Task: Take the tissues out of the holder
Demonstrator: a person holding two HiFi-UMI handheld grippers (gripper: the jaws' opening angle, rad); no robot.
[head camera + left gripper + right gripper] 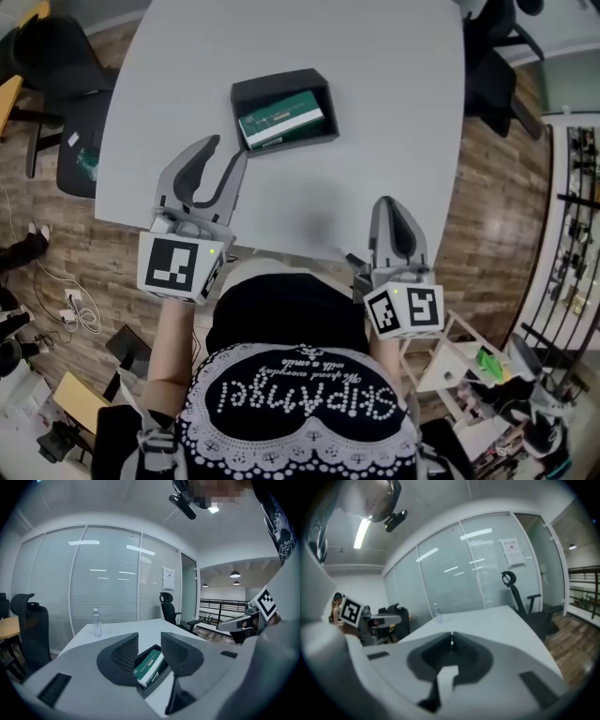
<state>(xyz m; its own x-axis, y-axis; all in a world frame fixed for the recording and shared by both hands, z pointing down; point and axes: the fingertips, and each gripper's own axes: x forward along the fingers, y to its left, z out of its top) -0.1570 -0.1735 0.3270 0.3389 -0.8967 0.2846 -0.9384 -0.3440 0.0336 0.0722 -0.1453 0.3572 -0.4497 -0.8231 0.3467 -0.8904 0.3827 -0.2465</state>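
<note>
On the grey bench (394, 112), the dark holder (272, 82) sits with the green tissue pack (281, 124) inside. Near it, the left hand-held gripper (225, 155) hovers released and empty. The right hand-held gripper (389, 202) is clenched on nothing at the bench edge.

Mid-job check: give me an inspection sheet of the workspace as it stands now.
Surface: grey table, on a wood floor.
Job's things: dark holder, with the green tissue pack inside, not yet taken out.
Clutter: water bottle at the table's far end.
Grippers: left gripper open, aimed at the holder, gripping nothing; right gripper shut, empty.
Cables: white cables on the floor.
Surroundings: office chairs, glass partition.
</note>
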